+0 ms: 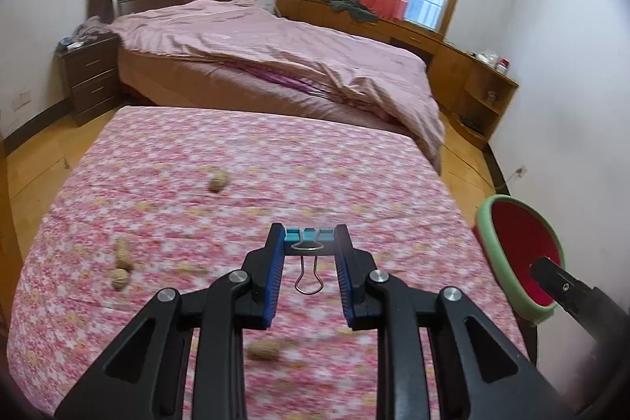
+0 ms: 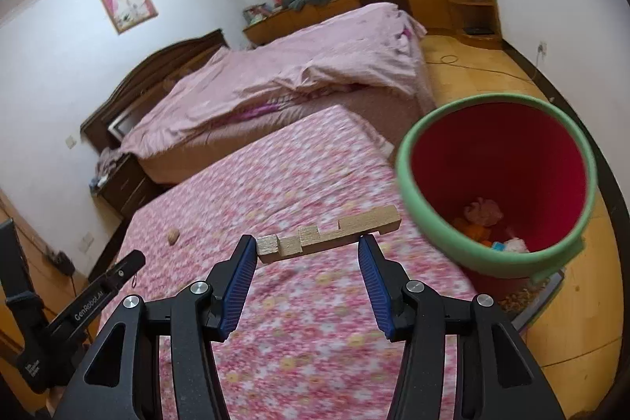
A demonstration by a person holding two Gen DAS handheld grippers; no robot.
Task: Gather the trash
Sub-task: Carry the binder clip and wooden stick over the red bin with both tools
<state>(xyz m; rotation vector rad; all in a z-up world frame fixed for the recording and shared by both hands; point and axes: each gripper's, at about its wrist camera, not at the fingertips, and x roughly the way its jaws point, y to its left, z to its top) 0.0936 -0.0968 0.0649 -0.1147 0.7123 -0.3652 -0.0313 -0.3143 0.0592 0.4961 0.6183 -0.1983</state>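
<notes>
A large bed with a rumpled pink striped quilt (image 1: 275, 42) and dark wooden headboard fills the back of the room, with a long honey-coloured wooden cabinet run (image 1: 453, 54) under the curtained window beyond it. Nearer stands a table draped in a pink-and-white floral cloth (image 1: 315, 160), its far edge just short of the bed. Just off the table's right edge sits a red plastic bin with a pale green rim (image 2: 409, 176); crumpled scraps of orange, pink and white lie at its bottom.

Scattered on the cloth are tan peanut shells and walnuts: one walnut (image 1: 217, 181) lies towards the middle, a peanut and a walnut (image 1: 120, 264) lie together at the left, and another shell (image 1: 263, 349) lies under the left tongs.

The left gripper (image 1: 309, 243) is drawn narrow, its blue pads pinching a small blue binder clip with wire handles (image 1: 309, 237) above the cloth. The right gripper (image 2: 307, 247) is spread to medium width, clamping a notched bar of pale wood (image 2: 330, 233) crosswise at its tips, just left of the bin's rim.
</notes>
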